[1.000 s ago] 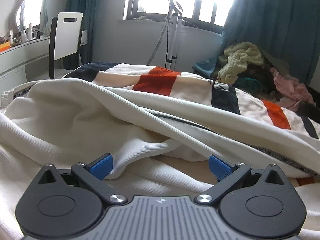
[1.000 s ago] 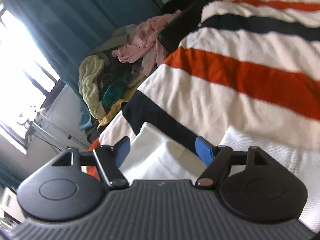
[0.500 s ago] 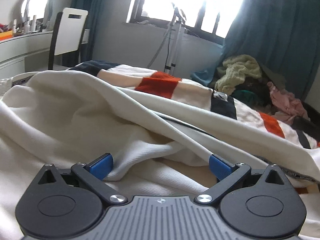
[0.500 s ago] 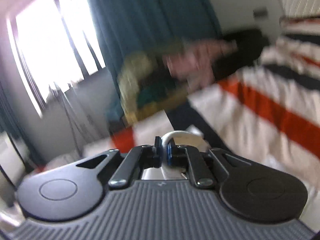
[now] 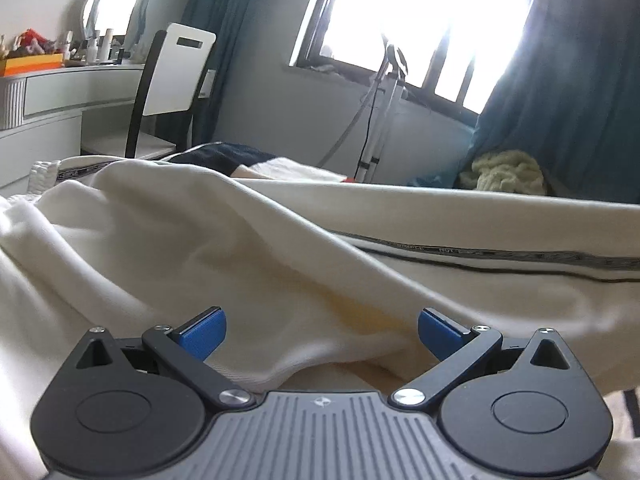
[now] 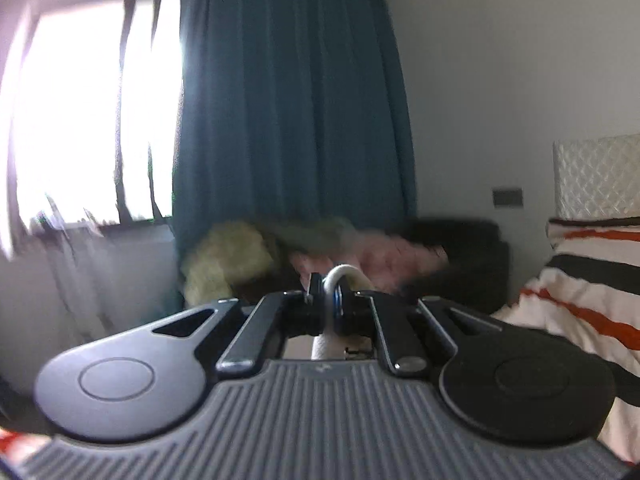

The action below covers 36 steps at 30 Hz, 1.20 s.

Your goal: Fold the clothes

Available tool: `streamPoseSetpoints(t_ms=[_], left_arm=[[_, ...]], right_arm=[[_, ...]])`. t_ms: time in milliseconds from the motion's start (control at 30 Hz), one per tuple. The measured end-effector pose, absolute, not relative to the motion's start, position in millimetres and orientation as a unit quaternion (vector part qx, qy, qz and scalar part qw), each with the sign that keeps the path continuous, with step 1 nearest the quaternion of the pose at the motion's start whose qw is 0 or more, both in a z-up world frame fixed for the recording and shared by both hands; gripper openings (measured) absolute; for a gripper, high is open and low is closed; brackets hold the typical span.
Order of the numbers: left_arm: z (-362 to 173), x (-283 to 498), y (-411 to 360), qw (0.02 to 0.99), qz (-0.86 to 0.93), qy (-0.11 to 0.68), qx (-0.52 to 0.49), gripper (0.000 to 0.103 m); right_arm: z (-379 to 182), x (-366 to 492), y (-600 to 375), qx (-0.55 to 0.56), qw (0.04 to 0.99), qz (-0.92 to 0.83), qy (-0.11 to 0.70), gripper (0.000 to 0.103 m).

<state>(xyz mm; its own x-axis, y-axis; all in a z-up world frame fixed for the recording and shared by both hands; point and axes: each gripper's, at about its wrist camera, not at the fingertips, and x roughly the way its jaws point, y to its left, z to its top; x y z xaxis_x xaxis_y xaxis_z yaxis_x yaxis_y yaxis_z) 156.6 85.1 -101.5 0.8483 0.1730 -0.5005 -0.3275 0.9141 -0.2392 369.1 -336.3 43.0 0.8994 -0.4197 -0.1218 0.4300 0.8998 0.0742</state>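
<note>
White chair [image 5: 176, 76] beside dresser [image 5: 60, 96]; teal curtain [image 6: 292, 120]; striped bedspread [image 6: 580, 304].

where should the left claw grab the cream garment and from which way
Take the cream garment at the rounded fold edge that lies just ahead of the open left claw, between its blue pads. Come straight forward and low, along the bed. That edge is doubled and lifted off the layer beneath, so one pad could likely slip under it. The right claw is already shut on a white fold.

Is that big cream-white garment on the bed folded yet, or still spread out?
Still spread out: the cream-white ribbed garment lies rumpled in loose waves, with no neat fold. The right gripper pinches a fold of it.
</note>
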Motion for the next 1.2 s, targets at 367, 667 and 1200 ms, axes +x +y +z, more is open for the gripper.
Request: streamPoseSetpoints(t_ms=[367,667,1200], left_arm=[[-138,205,47,0.947,0.143,0.285,-0.032,0.103],[-152,214,18,0.945,0.169,0.278,0.040,0.103],[-143,178,5,0.938,0.137,0.314,0.048,0.103]], right_arm=[[-99,537,-346,0.024,0.951,-0.230,0.207,0.010],[-101,524,-379,0.187,0.940,-0.162,0.234,0.073],[-143,262,-418,0.350,0.902,-0.117,0.225,0.026]])
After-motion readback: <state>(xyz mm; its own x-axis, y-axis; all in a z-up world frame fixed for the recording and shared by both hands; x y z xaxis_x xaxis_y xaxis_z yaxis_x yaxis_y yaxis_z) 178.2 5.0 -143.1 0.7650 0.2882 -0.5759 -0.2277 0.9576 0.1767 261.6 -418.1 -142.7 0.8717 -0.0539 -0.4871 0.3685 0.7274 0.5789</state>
